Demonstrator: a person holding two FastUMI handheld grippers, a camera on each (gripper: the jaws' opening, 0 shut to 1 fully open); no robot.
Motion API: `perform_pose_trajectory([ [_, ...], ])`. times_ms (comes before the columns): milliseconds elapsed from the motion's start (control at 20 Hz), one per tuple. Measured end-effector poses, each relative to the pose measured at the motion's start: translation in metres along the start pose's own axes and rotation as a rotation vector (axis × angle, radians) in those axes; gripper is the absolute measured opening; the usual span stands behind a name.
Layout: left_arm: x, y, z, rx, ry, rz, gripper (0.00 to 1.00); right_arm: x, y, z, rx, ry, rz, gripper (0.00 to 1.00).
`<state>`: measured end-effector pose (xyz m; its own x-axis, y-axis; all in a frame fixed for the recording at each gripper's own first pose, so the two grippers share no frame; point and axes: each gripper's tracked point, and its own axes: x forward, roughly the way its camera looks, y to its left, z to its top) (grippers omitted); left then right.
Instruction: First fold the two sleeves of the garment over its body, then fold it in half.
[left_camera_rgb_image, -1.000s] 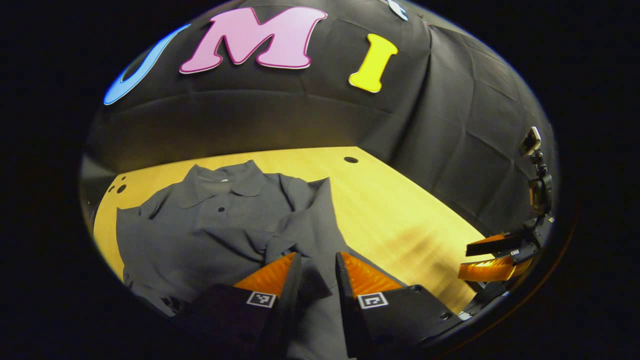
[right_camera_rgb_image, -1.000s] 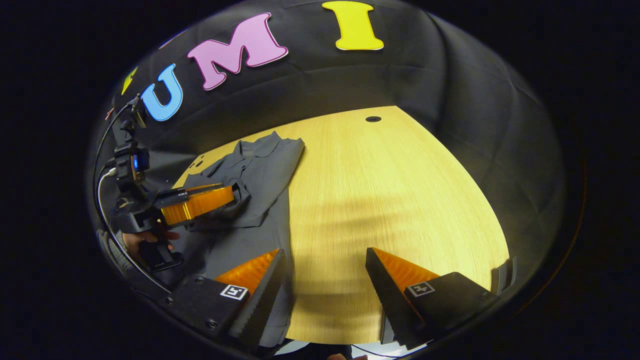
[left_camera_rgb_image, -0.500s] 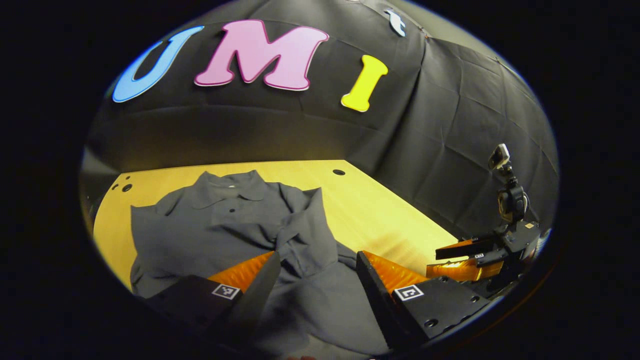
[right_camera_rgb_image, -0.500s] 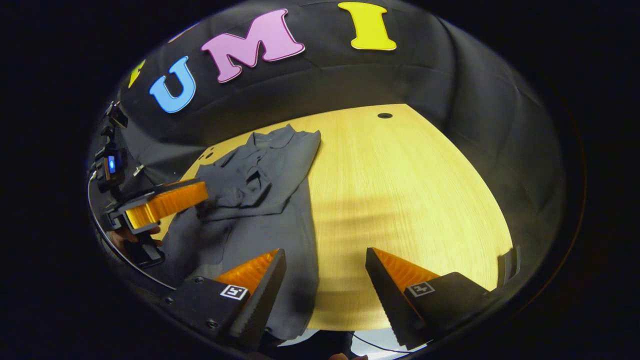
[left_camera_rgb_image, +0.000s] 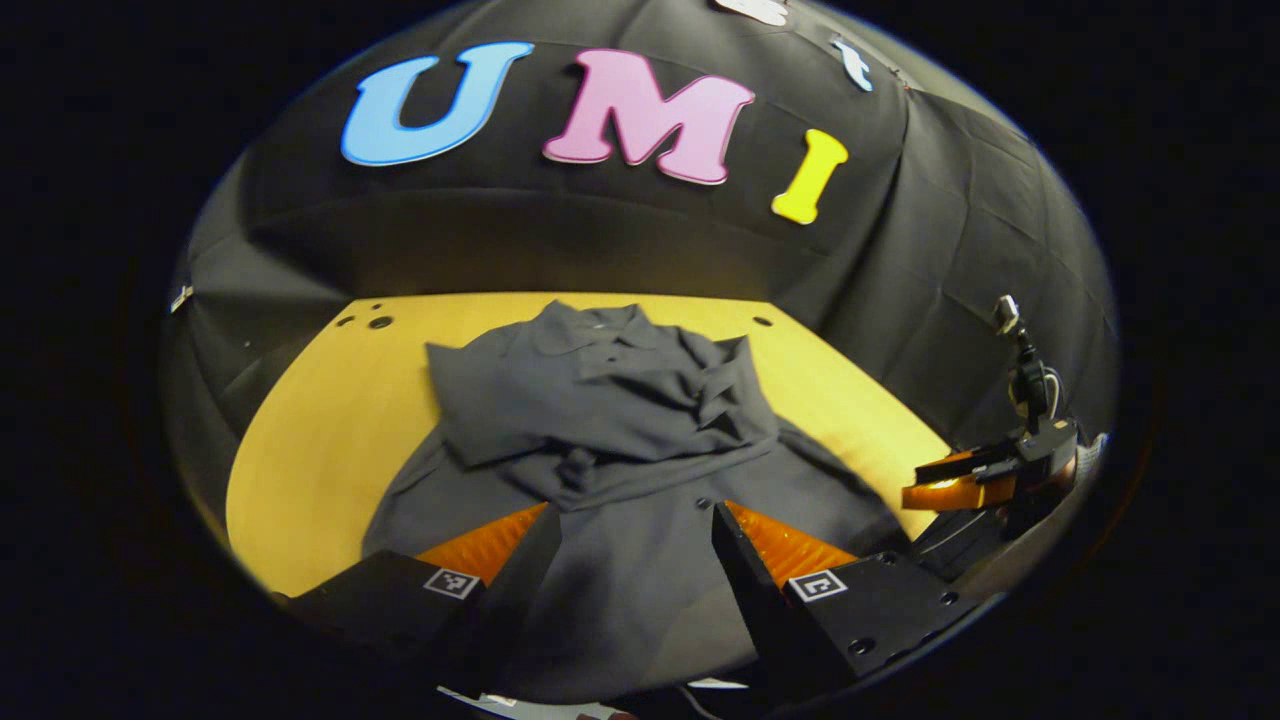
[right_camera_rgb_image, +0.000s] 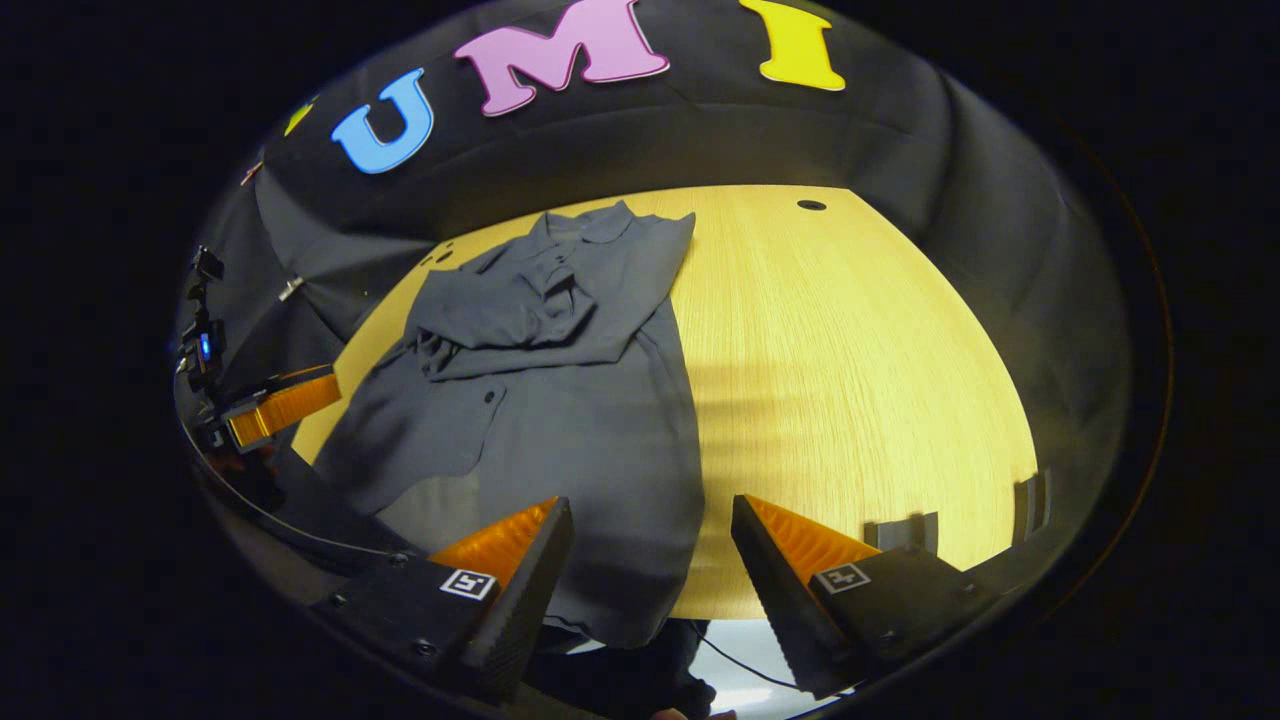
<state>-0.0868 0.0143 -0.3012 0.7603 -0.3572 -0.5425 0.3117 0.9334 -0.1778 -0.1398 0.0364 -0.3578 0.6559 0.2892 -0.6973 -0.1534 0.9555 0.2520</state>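
Both tools gape wide, gripping nothing: left tool (left_camera_rgb_image: 625, 535), right tool (right_camera_rgb_image: 650, 530); grey shirt (right_camera_rgb_image: 560, 380) bears no legible label

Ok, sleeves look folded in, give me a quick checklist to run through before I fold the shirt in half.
1. Both sleeves over the body: ok, though they lie bunched on the chest of the grey polo shirt.
2. Left gripper free: ok, open above the shirt's lower half, nothing between its fingers.
3. Right gripper free: ok, open, hovering at the shirt's right hem edge.
4. Hem reachable: ok, the bottom edge hangs over the near edge of the wooden table.
5. Fabric flat: not ok, the folded sleeves are wrinkled near the collar.
6. Landing space around the collar: ok, bare wood beside it.
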Motion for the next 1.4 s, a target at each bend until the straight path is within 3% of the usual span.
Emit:
perform_pose_trajectory([
  [150, -0.015, 0.045, -0.031, -0.002, 0.049, 0.078, 0.96, 0.005, 0.007, -0.013, 0.017, 0.036, -0.020, 0.99],
  [200, -0.019, 0.058, -0.041, -0.003, 0.069, 0.101, 0.92, 0.006, 0.008, -0.016, 0.022, 0.043, -0.031, 0.99],
  [250, -0.021, 0.071, -0.050, -0.007, 0.085, 0.124, 0.96, 0.008, 0.009, -0.018, 0.018, 0.049, -0.045, 0.99],
  [350, -0.028, 0.089, -0.063, -0.022, 0.103, 0.152, 0.96, 0.011, 0.008, -0.024, 0.011, 0.057, -0.072, 0.99],
  [400, -0.030, 0.100, -0.069, -0.024, 0.114, 0.172, 0.91, 0.013, 0.008, -0.027, 0.013, 0.066, -0.080, 0.99],
  [500, -0.032, 0.118, -0.086, -0.028, 0.153, 0.201, 0.96, 0.018, 0.009, -0.036, 0.024, 0.084, -0.097, 0.99],
  [1050, -0.023, 0.147, -0.132, 0.021, 0.289, 0.249, 0.96, 0.030, 0.013, -0.065, -0.012, 0.141, -0.162, 0.99],
  [1200, -0.022, 0.149, -0.134, -0.036, 0.286, 0.243, 0.96, 0.034, 0.018, -0.067, -0.047, 0.159, -0.163, 0.99],
  [1250, -0.021, 0.148, -0.134, -0.041, 0.284, 0.248, 0.91, 0.036, 0.019, -0.064, -0.045, 0.154, -0.158, 0.99],
  [1300, -0.019, 0.143, -0.132, -0.029, 0.288, 0.225, 0.90, 0.036, 0.023, -0.063, -0.062, 0.159, -0.146, 0.87],
  [1350, -0.015, 0.135, -0.135, -0.004, 0.298, 0.188, 0.70, 0.041, 0.029, -0.062, -0.089, 0.158, -0.106, 0.86],
  [1400, -0.010, 0.125, -0.130, 0.017, 0.295, 0.152, 0.51, 0.048, 0.038, -0.056, -0.109, 0.144, -0.059, 0.60],
])
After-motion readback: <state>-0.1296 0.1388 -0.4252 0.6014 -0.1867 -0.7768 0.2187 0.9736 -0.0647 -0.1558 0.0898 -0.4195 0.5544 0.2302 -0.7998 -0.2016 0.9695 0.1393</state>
